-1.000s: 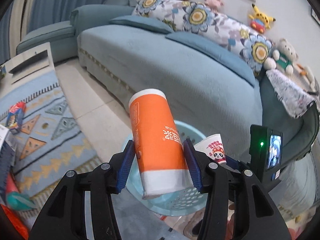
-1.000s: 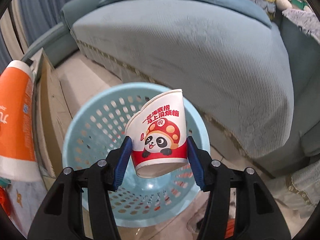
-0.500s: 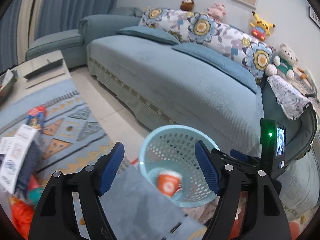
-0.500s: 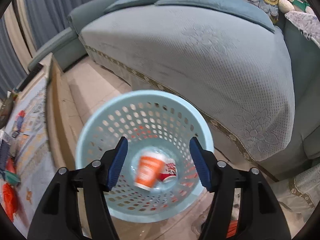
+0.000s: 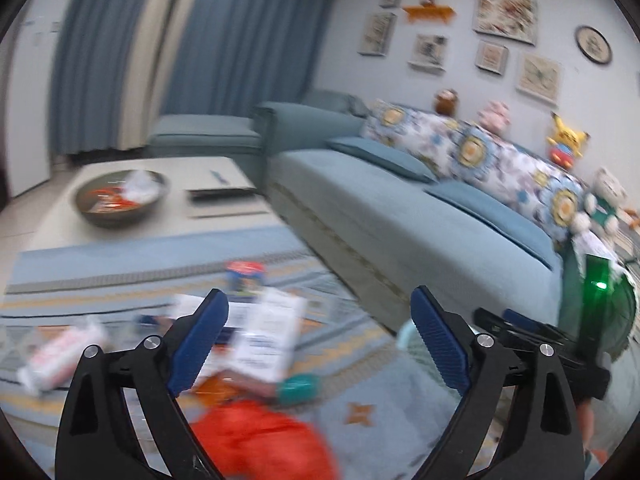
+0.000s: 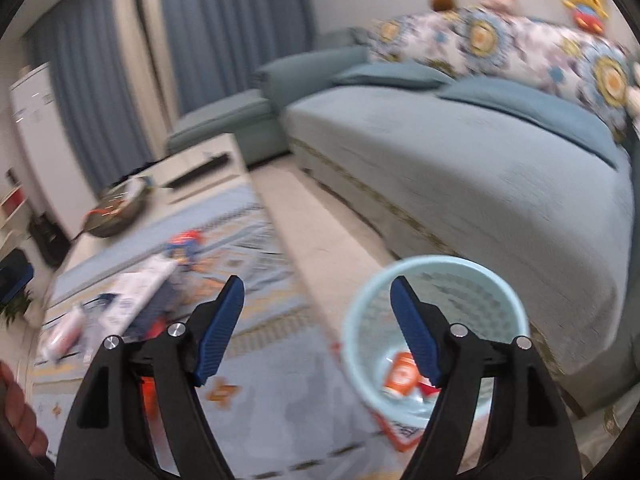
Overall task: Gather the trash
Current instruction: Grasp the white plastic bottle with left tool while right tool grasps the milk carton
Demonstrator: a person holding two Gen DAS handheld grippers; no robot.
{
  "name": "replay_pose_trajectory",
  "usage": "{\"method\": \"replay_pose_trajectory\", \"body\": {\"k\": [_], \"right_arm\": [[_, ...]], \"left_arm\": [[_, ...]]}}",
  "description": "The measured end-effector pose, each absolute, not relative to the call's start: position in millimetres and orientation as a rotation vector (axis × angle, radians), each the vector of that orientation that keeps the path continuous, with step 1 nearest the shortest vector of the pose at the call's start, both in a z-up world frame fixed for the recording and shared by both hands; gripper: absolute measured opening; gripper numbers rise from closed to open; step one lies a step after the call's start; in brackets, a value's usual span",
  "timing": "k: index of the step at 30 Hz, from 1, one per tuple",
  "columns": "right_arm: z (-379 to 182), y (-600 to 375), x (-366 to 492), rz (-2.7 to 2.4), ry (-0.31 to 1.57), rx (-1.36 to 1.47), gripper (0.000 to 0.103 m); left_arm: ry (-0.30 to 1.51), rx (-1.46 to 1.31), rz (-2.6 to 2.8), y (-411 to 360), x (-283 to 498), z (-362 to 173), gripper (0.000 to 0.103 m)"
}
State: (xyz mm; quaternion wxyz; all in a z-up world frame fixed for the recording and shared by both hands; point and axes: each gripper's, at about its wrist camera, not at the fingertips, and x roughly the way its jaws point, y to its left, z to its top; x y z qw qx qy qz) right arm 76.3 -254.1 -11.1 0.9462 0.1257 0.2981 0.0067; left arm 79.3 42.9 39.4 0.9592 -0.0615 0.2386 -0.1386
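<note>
Left wrist view: the left gripper (image 5: 320, 334) is seen with nothing between its jaws, which are opening wide. Blurred litter lies beyond it on the patterned rug (image 5: 120, 276): a white box (image 5: 270, 338) past the left finger and an orange bag (image 5: 260, 440) beneath. In the right wrist view, the right gripper (image 6: 318, 330) is empty and opening too. The light-blue basket (image 6: 360, 328) is seen behind its right finger, an orange cup (image 6: 402, 372) lying inside.
</note>
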Motion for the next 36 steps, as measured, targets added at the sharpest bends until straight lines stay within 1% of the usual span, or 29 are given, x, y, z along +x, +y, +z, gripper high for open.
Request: {"method": "replay_pose_trajectory", "body": {"k": [1, 4, 8, 11, 16, 20, 25, 28, 31, 36], "right_arm": [[-5.8, -236.7, 76.0, 0.037, 0.597, 0.244, 0.073], [2.2, -197.6, 80.5, 0.086, 0.599, 0.224, 0.083], [4.1, -140.5, 95.7, 0.134, 0.621, 0.17, 0.084], [-4.7, -108.4, 113.1, 0.162, 0.668, 0.174, 0.084], [-27.7, -81.2, 144.3, 0.18, 0.77, 0.226, 0.084], [-46.6, -72.0, 171.5, 0.179, 0.851, 0.264, 0.084], [-64.9, -64.0, 191.4, 0.173, 0.919, 0.296, 0.084], [-69.6, -58.7, 196.4, 0.165, 0.938, 0.29, 0.084], [-75.9, -55.3, 204.3, 0.168, 0.973, 0.32, 0.084], [-77.7, -45.9, 208.2, 0.143, 0.989, 0.279, 0.084]], "left_arm": [[0.48, -0.126, -0.264, 54.0, 77.7, 41.0, 0.09], [0.476, -0.108, -0.165, 107.8, 74.0, 40.9, 0.091], [0.513, -0.06, -0.064, 170.3, 78.0, 31.8, 0.091], [0.568, -0.018, -0.005, 214.5, 84.5, 17.1, 0.094], [0.675, -0.046, 0.022, 281.5, 103.0, -11.4, 0.094], [0.756, -0.021, -0.02, 303.5, 124.1, -30.7, 0.094], [0.859, -0.096, -0.102, 316.2, 152.9, -57.9, 0.093], [0.934, -0.022, -0.101, 308.9, 163.6, -74.0, 0.091], [0.96, 0.021, -0.133, 297.4, 164.4, -80.7, 0.089], [0.991, 0.159, -0.099, 271.7, 162.7, -87.1, 0.081]]}}
